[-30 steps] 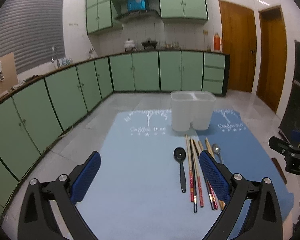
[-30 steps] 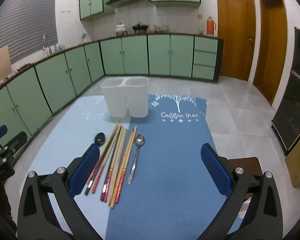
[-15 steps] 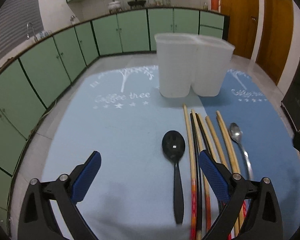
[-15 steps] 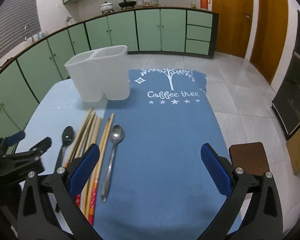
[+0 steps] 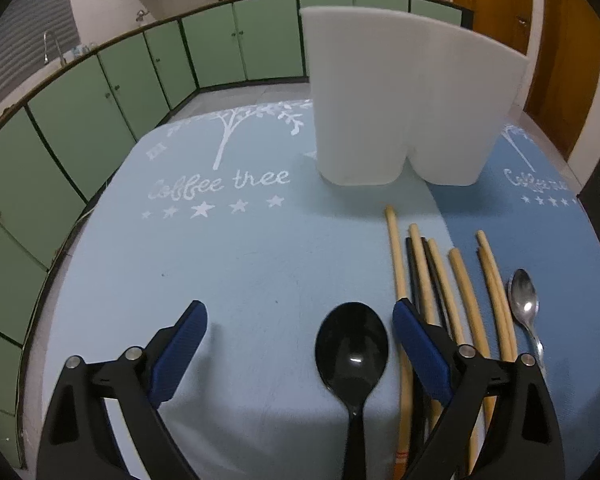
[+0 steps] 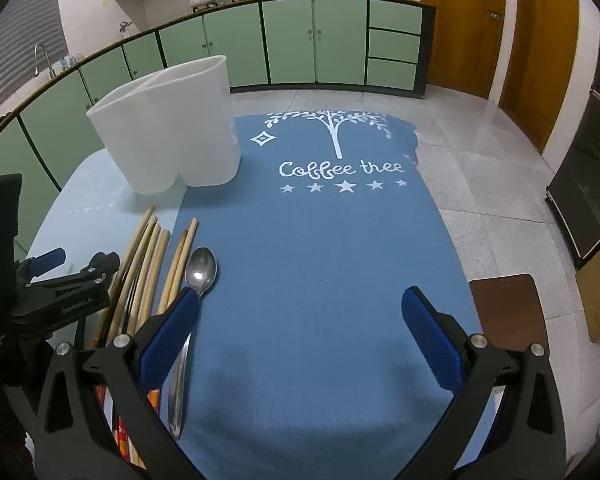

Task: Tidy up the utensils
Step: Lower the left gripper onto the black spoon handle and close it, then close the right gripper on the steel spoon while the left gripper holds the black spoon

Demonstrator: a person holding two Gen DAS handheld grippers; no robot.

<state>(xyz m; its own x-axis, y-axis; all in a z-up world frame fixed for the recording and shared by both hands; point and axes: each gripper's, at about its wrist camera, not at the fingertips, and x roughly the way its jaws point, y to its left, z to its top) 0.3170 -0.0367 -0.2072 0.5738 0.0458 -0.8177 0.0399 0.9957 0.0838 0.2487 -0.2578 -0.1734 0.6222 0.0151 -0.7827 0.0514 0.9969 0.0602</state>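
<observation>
Left gripper [image 5: 300, 340] is spread wide, jaws just narrowed slightly, black spoon [image 5: 352, 346] bracketed untouched between the pads; the handle should be centred before pinching, clear of the chopsticks [image 5: 400, 280] beside the right pad. Right gripper [image 6: 300, 320] is spread and empty, tilted downward, metal spoon [image 6: 200, 266] at its left pad, white holder [image 6: 168, 128] ahead-left.

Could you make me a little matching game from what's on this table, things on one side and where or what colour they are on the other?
Things:
1. black spoon
2. metal spoon
3. white holder
4. chopsticks

Descriptions:
A. stands upright at the far end of the mats, two compartments
B. lies between the open fingers of the left gripper
C. wooden and dark sticks lying in a row between the two spoons
D. shiny, lying on the darker blue mat by a finger of the right gripper

Pairs: 1-B, 2-D, 3-A, 4-C
</observation>
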